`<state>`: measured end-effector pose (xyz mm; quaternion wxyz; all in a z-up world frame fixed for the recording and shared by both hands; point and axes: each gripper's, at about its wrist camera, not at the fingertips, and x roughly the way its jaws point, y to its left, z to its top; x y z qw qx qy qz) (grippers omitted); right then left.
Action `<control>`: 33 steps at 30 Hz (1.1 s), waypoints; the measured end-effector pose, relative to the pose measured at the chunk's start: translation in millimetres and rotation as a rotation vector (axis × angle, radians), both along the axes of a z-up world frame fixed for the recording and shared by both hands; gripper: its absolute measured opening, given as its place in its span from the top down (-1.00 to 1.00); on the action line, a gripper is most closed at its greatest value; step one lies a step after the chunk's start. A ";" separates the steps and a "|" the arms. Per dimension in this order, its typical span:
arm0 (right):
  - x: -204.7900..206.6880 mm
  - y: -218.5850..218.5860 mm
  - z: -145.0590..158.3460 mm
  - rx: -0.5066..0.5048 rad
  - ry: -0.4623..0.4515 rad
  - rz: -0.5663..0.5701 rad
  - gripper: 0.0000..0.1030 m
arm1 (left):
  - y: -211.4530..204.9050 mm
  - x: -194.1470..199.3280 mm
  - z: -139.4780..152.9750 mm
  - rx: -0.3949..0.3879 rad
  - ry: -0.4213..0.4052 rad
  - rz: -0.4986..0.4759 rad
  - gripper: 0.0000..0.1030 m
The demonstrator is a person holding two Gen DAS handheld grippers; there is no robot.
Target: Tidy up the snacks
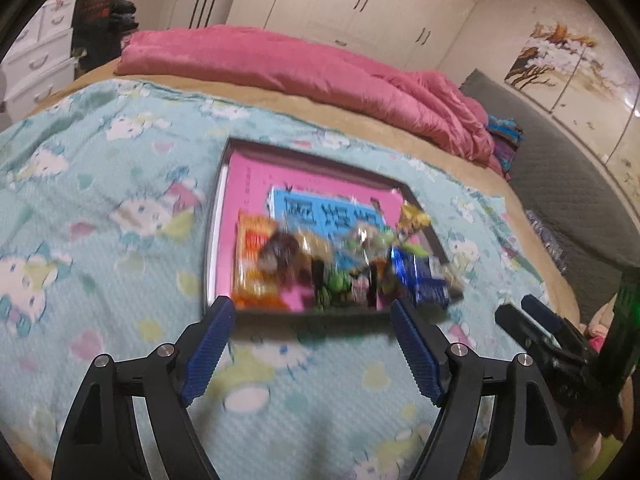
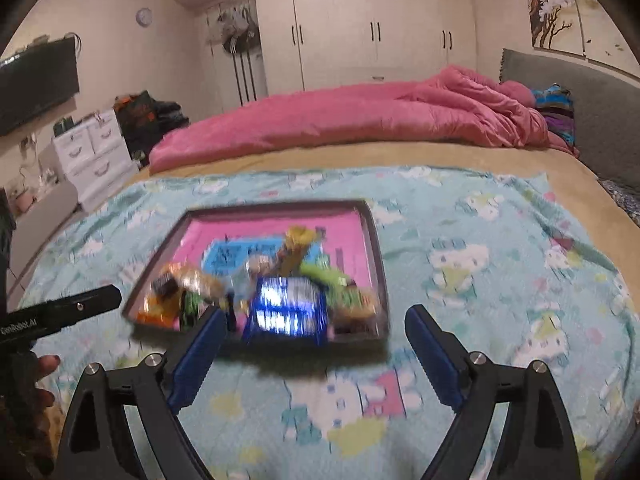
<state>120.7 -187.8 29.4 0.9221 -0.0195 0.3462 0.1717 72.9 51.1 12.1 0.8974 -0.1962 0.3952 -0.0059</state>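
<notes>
The snacks (image 1: 340, 264), a heap of small crinkly packets in orange, brown, green, yellow and shiny blue, lie in a shallow dark-rimmed rectangular tray (image 1: 218, 200) with a pink bottom, which rests on the bed. Both views are blurred, so I cannot read any packet or count them exactly. From the left claw (image 1: 312, 316) the heap is just ahead, beyond the fingertips and between their lines. From the right claw (image 2: 316, 320) the shiny blue foil packet (image 2: 288, 308) is the nearest one, directly in front and a little above the tips. An orange packet (image 1: 256, 264) sits at the side of the tray that is nearer to the left claw.

Both claws stand wide apart with nothing between the blue ribbed pads (image 1: 208, 352), and neither pad touches the tray or a packet. In the left view the right claw appears at the far right, low; in the right view the left tool enters from the left, with a hand (image 2: 36, 384) under it.

I judge that the step in hand is a pause with empty claws. The packets are in the tray but crowded at its near end, some leaning over each other and the blue one at the rim.

The next move, if more tidying is wanted, calls for one packet at a time and a light squeeze, because foil slips and crumples.

Under the tray lies a light blue blanket with cartoon cats (image 2: 480, 280), and farther ahead a pink quilt (image 2: 360, 120).
</notes>
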 end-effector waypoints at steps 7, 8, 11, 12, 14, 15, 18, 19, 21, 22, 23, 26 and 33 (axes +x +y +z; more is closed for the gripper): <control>-35.3 -4.6 -22.4 0.030 0.091 0.008 -0.86 | -25.4 -30.5 -6.3 0.051 0.042 -0.001 -0.58; -36.3 -5.0 -24.2 0.033 0.093 0.006 -0.87 | -28.8 -33.6 -8.8 0.061 0.050 -0.004 -0.58; -38.9 -2.2 -28.6 0.025 0.096 0.010 -0.87 | -33.7 -35.4 -14.6 0.077 0.071 -0.010 -0.58; -39.1 -1.9 -28.5 0.028 0.093 0.011 -0.87 | -35.3 -36.0 -15.3 0.086 0.069 -0.010 -0.58; -40.4 -0.9 -28.2 0.024 0.082 0.014 -0.87 | -38.2 -35.8 -15.4 0.096 0.066 -0.013 -0.58; -41.3 -0.7 -28.1 0.023 0.079 0.015 -0.87 | -39.5 -35.9 -15.9 0.096 0.066 -0.017 -0.57; -42.6 -0.5 -29.2 0.020 0.074 0.021 -0.87 | -42.0 -35.8 -16.9 0.104 0.065 -0.022 -0.58; -41.8 -1.1 -29.4 0.022 0.075 0.022 -0.87 | -42.4 -35.5 -17.4 0.104 0.067 -0.025 -0.58; -42.1 -0.8 -30.4 0.021 0.077 0.022 -0.87 | -43.7 -35.8 -17.7 0.108 0.067 -0.028 -0.58; -42.5 -0.7 -30.2 0.021 0.074 0.023 -0.87 | -43.9 -35.3 -17.4 0.109 0.067 -0.029 -0.58; -42.7 -0.5 -29.8 0.022 0.072 0.024 -0.87 | -44.2 -35.2 -17.4 0.109 0.067 -0.030 -0.58; -43.5 0.7 -29.5 0.020 0.069 0.028 -0.87 | -45.0 -35.2 -17.0 0.116 0.068 -0.027 -0.58; -44.1 2.4 -29.9 0.022 0.069 0.036 -0.87 | -43.7 -34.7 -16.6 0.124 0.073 -0.020 -0.58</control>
